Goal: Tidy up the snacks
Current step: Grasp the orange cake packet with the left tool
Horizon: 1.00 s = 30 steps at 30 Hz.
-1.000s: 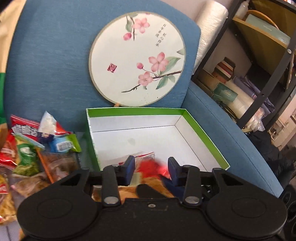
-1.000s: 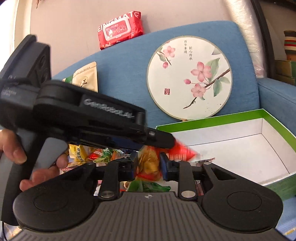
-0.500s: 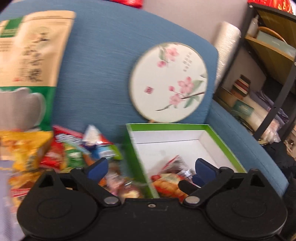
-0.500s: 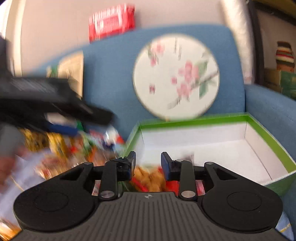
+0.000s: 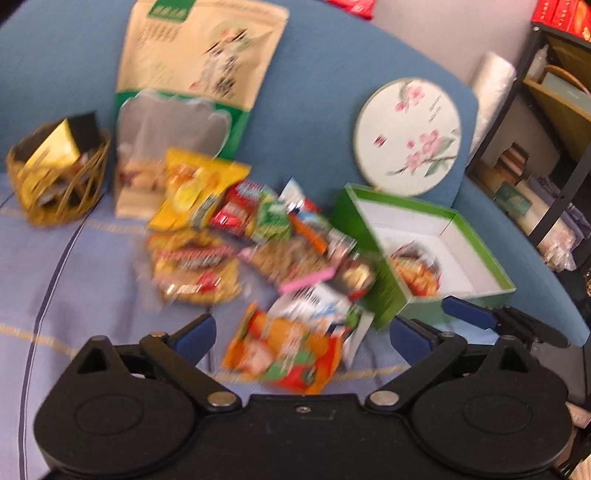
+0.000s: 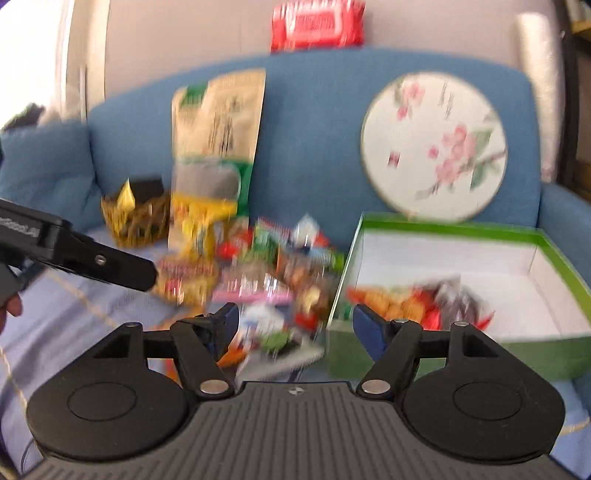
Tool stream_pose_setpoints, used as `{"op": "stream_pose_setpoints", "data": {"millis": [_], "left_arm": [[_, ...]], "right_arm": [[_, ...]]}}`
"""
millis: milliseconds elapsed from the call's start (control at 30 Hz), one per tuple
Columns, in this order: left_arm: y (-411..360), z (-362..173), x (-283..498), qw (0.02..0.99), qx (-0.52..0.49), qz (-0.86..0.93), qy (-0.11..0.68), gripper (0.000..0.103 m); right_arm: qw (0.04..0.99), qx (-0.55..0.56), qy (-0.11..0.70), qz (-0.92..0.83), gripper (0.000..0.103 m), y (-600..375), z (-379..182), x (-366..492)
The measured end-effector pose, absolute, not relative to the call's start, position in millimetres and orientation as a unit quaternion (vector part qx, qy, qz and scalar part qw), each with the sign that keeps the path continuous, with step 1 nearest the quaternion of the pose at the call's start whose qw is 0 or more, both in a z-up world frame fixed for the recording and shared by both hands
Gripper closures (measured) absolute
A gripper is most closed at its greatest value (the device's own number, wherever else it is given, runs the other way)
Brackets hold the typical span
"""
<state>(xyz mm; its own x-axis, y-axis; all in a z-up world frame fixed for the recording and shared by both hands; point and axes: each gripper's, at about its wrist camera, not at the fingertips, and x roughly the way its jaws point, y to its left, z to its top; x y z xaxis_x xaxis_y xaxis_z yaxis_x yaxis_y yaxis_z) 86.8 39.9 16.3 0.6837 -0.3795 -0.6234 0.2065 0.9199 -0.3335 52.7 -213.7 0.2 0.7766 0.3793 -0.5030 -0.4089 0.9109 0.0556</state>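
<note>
left gripper (image 5: 303, 332): jaws spread wide, empty, above orange snack packet (image 5: 284, 354) at sofa seat's front | right gripper (image 6: 293, 325): jaws opening, nothing between them | green-rimmed white cardboard box (image 6: 480, 230): seat's right end, holds orange-red snack packets (image 6: 406, 301) | loose pile of colourful snack packets (image 5: 258, 240): left of box

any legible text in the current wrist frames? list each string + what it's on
None reads cleanly; both views are motion-blurred.
Tall beige pouch: dark characters, unreadable.
Round blossom fan: small column of characters and a red seal, too small.
Red wipes pack: pale lettering, smeared.
Snack packets: print blurred.
Left gripper: pale marking on its body, illegible.
</note>
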Motion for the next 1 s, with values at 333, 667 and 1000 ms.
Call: {"op": "stream_pose_setpoints", "data": {"millis": [333, 667, 1000], "left_arm": [[60.2, -21.5, 117.0, 0.891, -0.143, -0.173, 0.396, 0.000], [86.1, -7.0, 119.4, 0.883, -0.166, -0.193, 0.395, 0.000], [99.1, -2.3, 73.1, 0.882, -0.173, -0.192, 0.394, 0.000]], "right_arm": [[0.870, 0.038, 0.304, 0.387, 0.000, -202.3, -13.0, 23.3], [0.817, -0.189, 0.229, 0.493, 0.000, -122.1, -32.0, -20.1], [0.864, -0.071, 0.313, 0.387, 0.001, -145.1, -32.1, 19.9]]}}
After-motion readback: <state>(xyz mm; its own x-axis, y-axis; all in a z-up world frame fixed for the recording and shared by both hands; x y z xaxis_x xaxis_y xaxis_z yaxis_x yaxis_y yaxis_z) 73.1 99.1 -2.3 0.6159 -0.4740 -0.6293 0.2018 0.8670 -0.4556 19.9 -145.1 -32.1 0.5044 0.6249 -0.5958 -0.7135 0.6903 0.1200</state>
